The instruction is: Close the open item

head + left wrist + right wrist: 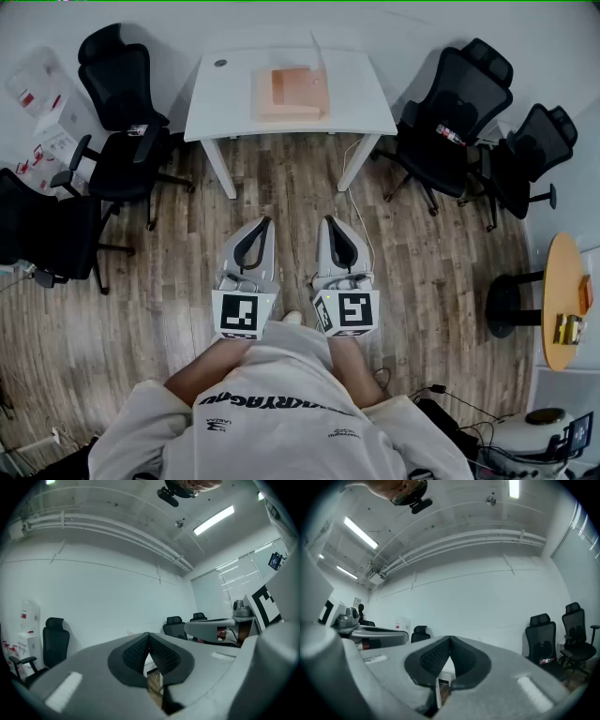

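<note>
Currently nothing's in hand. White rectangular table stands across the wood floor from the person, w/ black office chairs on either side. Flat peach-tan cardboard box sits about the ctr of the table, clear of all four edges. Its thin pale lid flap stands upright on the box's right side, toward the table's far edge, so it reads as open.

Box is prob. light, fairly stiff but easy to dent, and likely to slide on the smooth top. Best to steady the base w/ one claw and push the flap's free top edge down w/ the other, no hard pinch.

Left gripper & right gripper hang side by side near the person's waist, well apart from the table. Each has its jaws pressed together at the tips, w/ nothing between.
</note>
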